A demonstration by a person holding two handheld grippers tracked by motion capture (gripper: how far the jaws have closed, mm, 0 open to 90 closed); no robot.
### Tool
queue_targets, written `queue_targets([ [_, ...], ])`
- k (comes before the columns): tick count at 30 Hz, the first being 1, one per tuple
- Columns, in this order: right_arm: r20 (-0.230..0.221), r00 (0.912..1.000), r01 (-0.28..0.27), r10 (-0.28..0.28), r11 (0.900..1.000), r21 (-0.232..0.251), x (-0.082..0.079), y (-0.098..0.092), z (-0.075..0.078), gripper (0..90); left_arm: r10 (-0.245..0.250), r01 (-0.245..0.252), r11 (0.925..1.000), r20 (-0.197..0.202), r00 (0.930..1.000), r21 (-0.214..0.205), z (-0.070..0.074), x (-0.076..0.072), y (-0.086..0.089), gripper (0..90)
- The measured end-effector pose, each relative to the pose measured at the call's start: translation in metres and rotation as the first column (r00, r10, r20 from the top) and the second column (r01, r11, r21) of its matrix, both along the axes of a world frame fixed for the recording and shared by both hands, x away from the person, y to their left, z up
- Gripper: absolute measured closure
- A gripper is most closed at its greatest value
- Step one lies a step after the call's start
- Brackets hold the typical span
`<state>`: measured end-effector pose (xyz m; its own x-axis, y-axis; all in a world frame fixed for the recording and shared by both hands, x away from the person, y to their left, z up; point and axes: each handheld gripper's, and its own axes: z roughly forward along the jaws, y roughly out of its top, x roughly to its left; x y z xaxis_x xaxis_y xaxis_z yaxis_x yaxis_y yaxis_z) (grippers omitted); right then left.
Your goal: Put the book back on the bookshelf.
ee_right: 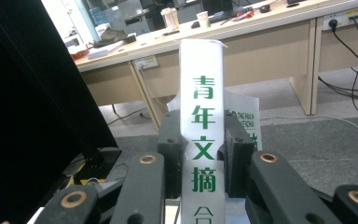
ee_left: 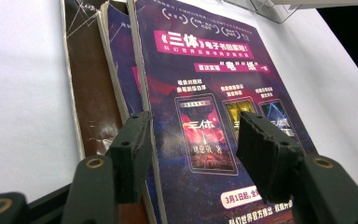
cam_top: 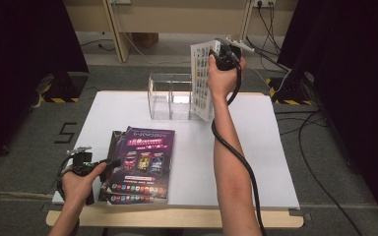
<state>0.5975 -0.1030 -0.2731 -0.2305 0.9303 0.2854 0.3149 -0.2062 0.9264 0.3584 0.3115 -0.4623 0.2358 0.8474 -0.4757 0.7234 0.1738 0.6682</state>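
Observation:
My right gripper (cam_top: 225, 55) is raised at the far side of the table, shut on a white magazine (cam_top: 202, 81) that hangs upright beside a clear acrylic rack (cam_top: 170, 96). In the right gripper view its pads (ee_right: 235, 140) press both sides of the magazine's spine (ee_right: 203, 93), which bears green characters. At the near left, a stack of dark purple magazines (cam_top: 142, 164) lies flat. My left gripper (cam_top: 109, 162) sits at the stack's left edge. Its jaws stand apart over the top cover (ee_left: 205, 84), and the left gripper (ee_left: 193, 123) is open with nothing pinched.
The white tabletop (cam_top: 236, 147) has bare room at its centre and right. Black curtains stand at both sides. Cables (cam_top: 320, 162) trail on the grey floor at the right, and a wooden desk (ee_right: 261, 32) runs behind the table.

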Motion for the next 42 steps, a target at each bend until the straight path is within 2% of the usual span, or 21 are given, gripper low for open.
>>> queue_targets([
  [12,0.01,0.9999,0.004,-0.004,0.9996,-0.028,-0.001,0.003,-0.01,73.9,-0.001,0.001,1.0,-0.002,1.0,0.003,-0.001,-0.001,-0.001,44.2],
  [18,0.04,0.9992,0.007,-0.006,0.999,-0.045,-0.007,0.004,-0.016,73.8,-0.006,0.006,1.0,-0.003,1.0,0.006,-0.002,0.0,-0.002,44.2],
  [25,0.081,0.9967,0.006,-0.001,0.9979,-0.064,-0.022,-0.001,-0.023,73.3,-0.01,0.01,0.9999,-0.007,0.9999,0.011,-0.003,-0.001,-0.003,44.2],
  [26,0.081,0.9967,0.005,0.0,0.9984,-0.056,-0.024,-0.001,-0.024,73.2,-0.011,0.011,0.9999,-0.008,0.9999,0.012,-0.003,-0.001,-0.004,44.2],
  [27,0.076,0.9971,0.007,-0.002,0.9978,-0.066,-0.031,-0.001,-0.024,73.0,-0.012,0.012,0.9999,-0.008,0.9999,0.011,-0.003,-0.001,-0.004,44.2],
  [31,0.088,0.9961,-0.005,0.013,0.9958,-0.091,-0.038,-0.001,-0.026,73.0,-0.013,0.013,0.9999,-0.006,0.9999,0.01,-0.003,-0.002,-0.004,44.2],
  [42,0.065,0.9967,-0.039,0.048,0.9911,-0.128,-0.066,-0.005,-0.029,73.0,-0.008,0.008,1.0,0.006,1.0,0.002,0.001,-0.003,-0.003,44.3],
])
